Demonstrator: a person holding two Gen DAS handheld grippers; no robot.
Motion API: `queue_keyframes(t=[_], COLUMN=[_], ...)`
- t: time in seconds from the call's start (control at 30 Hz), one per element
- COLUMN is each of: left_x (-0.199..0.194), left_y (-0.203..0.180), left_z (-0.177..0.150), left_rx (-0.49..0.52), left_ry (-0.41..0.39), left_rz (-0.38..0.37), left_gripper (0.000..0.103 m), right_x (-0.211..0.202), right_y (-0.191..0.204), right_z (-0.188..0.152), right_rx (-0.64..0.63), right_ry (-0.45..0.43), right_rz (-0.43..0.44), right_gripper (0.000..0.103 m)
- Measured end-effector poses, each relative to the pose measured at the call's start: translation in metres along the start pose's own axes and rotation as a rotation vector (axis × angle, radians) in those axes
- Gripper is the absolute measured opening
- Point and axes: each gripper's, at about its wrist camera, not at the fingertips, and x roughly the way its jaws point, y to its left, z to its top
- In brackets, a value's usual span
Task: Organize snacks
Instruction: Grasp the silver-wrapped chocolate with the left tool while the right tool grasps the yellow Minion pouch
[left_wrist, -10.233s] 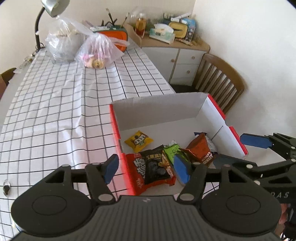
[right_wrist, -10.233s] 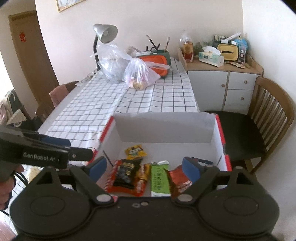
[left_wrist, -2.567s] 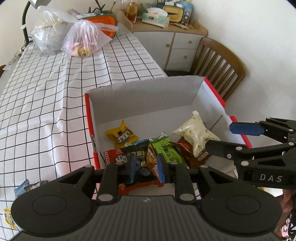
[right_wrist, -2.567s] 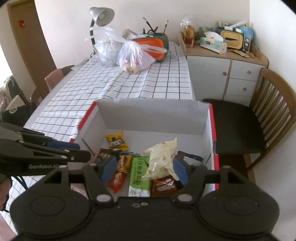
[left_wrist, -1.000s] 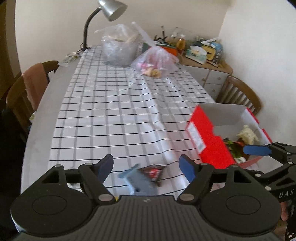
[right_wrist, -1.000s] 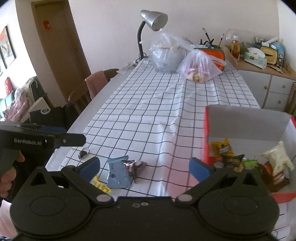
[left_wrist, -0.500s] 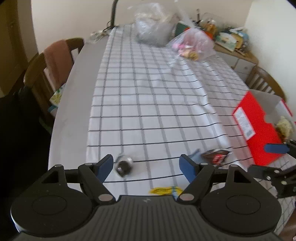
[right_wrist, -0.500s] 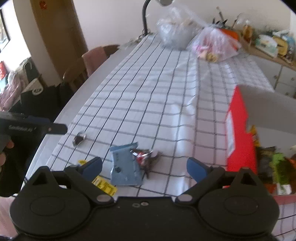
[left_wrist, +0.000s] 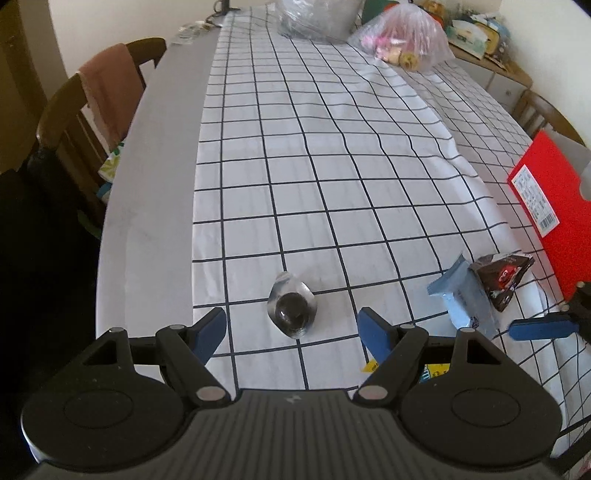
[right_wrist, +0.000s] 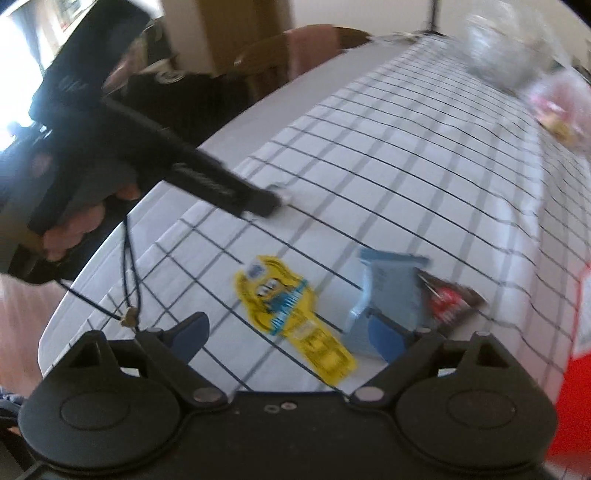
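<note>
A clear-wrapped dark round snack lies on the checked tablecloth between the wide-spread fingers of the left gripper; the right gripper, also wide and empty, hovers over a yellow packet, beside a blue packet and a dark packet; the red box stands at the right.

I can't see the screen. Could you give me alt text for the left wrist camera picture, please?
The open left claw hangs over a small clear packet with a dark round sweet on a white checked tablecloth. To the right lie a light blue packet and a dark packet beside a red box; the right claw's blue fingertip pokes in there.
</note>
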Motion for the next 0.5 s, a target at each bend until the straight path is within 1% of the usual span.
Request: queue_keyframes(t=[0.07,0.17,0.27,0.3,0.37,0.5], left_x=[0.003,0.01,0.015,0.017,0.022,0.031], left_y=[0.001,0.001,0.0,0.0,0.002,0.007], left_z=[0.002,0.004,0.005,0.006,0.008,0.01], left_rx=[0.002,0.015,0.032,0.035,0.032,0.024], left_ry=[0.005,0.021,0.035,0.042,0.063,0.086], left_rz=[-0.008,-0.018,-0.027,-0.032,-0.043,-0.047], left_gripper=[0.078,0.077,0.076,0.074,0.065,0.06], right_x=[0.007,0.019,0.028,0.031,0.034,0.043], right_y=[0.006,0.01,0.012,0.012,0.011,0.011], right_z=[0.006,0.012,0.015,0.017,0.019,0.023], right_rx=[-0.029,-0.072,-0.1,-0.108,-0.12,-0.14], right_ry=[0.004,0.026,0.041,0.043,0.047,0.077], right_rz=[0.011,0.009,0.011,0.009,0.008,0.001], right_gripper=[0.091,0.083,0.081,0.081,0.079,0.077])
